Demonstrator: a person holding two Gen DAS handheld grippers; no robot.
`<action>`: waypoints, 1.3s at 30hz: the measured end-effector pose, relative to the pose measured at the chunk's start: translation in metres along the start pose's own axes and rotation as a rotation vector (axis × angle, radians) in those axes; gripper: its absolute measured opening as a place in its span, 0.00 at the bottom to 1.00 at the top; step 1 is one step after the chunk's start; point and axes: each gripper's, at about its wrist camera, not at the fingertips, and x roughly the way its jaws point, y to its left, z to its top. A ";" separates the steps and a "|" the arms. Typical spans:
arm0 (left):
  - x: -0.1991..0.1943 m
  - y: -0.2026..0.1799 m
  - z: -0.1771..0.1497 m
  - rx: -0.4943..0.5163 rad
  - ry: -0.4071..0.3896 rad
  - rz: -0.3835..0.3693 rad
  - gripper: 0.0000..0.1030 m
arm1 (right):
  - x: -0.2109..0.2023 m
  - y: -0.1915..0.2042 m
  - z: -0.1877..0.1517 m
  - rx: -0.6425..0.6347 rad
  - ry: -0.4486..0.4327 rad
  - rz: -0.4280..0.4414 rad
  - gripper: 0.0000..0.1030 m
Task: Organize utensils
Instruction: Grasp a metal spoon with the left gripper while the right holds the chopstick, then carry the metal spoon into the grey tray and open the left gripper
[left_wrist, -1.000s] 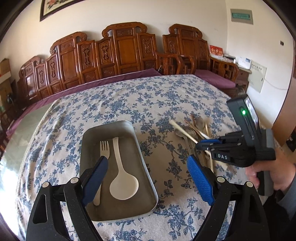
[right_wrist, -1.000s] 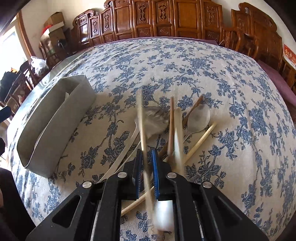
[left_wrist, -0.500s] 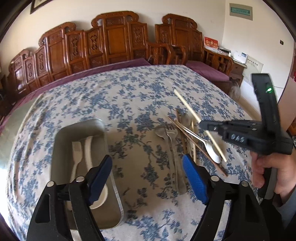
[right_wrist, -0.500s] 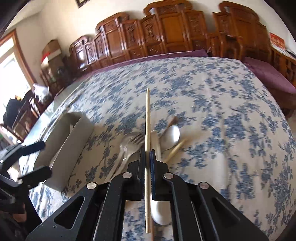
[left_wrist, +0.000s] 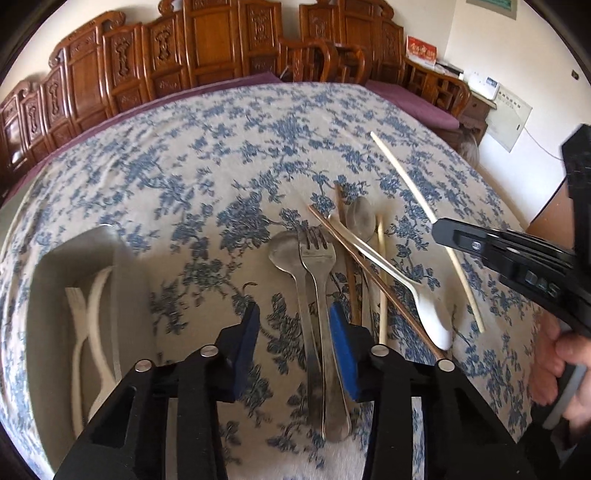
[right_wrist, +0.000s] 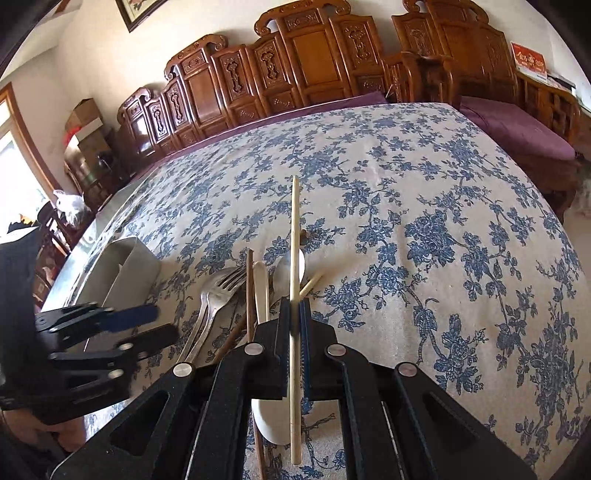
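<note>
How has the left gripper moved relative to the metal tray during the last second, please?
Yes. The left gripper shifted right, off the metal tray, and now sits over the steel fork.

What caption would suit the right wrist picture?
Right gripper holds one pale chopstick above the utensil pile on a floral tablecloth.

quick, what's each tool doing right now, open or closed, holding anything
Left tool: open, holding nothing, its fingers either side of the metal fork handle.
Right tool: closed on a light chopstick.
</note>
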 end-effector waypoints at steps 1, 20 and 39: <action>0.005 0.000 0.001 -0.003 0.009 -0.001 0.32 | 0.000 0.001 0.000 -0.001 0.000 0.004 0.06; 0.035 0.000 0.012 0.019 0.060 0.060 0.05 | 0.004 0.008 0.002 0.001 0.004 0.036 0.06; -0.053 0.019 0.002 0.058 -0.078 0.086 0.05 | 0.006 0.048 -0.009 -0.083 0.014 0.050 0.06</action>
